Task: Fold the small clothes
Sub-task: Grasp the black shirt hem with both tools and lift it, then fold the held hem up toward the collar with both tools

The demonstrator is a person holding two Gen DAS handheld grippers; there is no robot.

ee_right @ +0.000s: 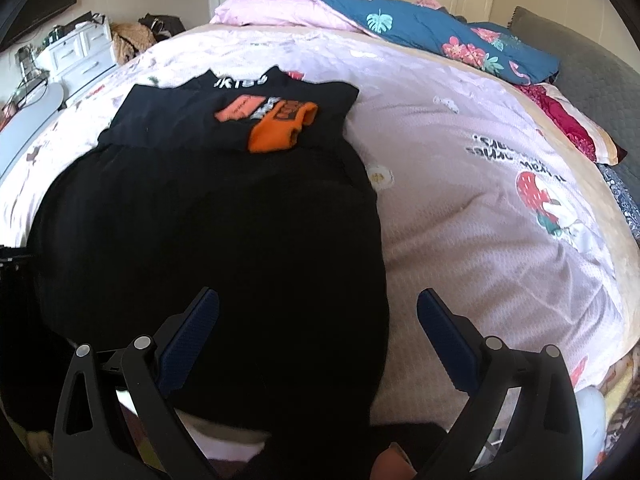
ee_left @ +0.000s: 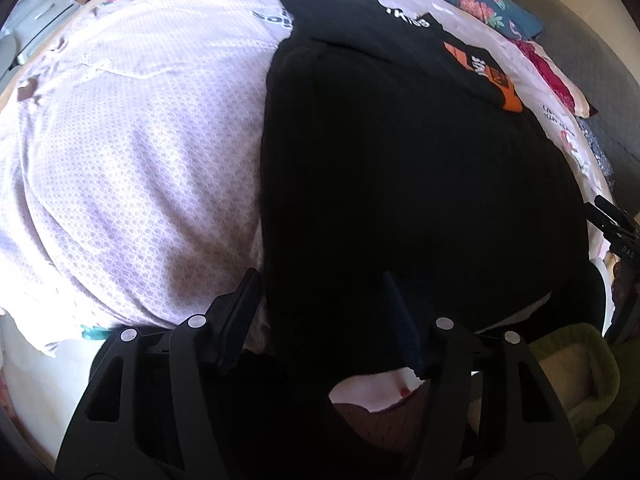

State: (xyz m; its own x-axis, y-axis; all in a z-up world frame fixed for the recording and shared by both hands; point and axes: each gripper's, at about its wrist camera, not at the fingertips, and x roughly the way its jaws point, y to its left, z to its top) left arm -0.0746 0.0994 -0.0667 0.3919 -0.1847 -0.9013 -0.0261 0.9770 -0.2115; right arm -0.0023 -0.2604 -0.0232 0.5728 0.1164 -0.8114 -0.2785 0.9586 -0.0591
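Observation:
A black garment [ee_left: 420,184] [ee_right: 208,220] lies spread on the bed, its near edge hanging over the bed's front edge. A folded black piece with orange print [ee_right: 276,124] [ee_left: 480,72] lies at its far end. My left gripper [ee_left: 320,280] is open, its jaws straddling the garment's left near edge. My right gripper [ee_right: 318,300] is open wide, its jaws straddling the garment's right near edge. The right gripper's tip also shows in the left wrist view [ee_left: 612,216] at the far right.
The bed has a pink patterned cover [ee_right: 480,184] [ee_left: 140,160]. A blue floral quilt [ee_right: 432,32] and a pink pillow [ee_right: 272,14] lie at the head. A white drawer unit [ee_right: 80,56] stands left. A green cushion [ee_left: 576,376] sits below the bed edge.

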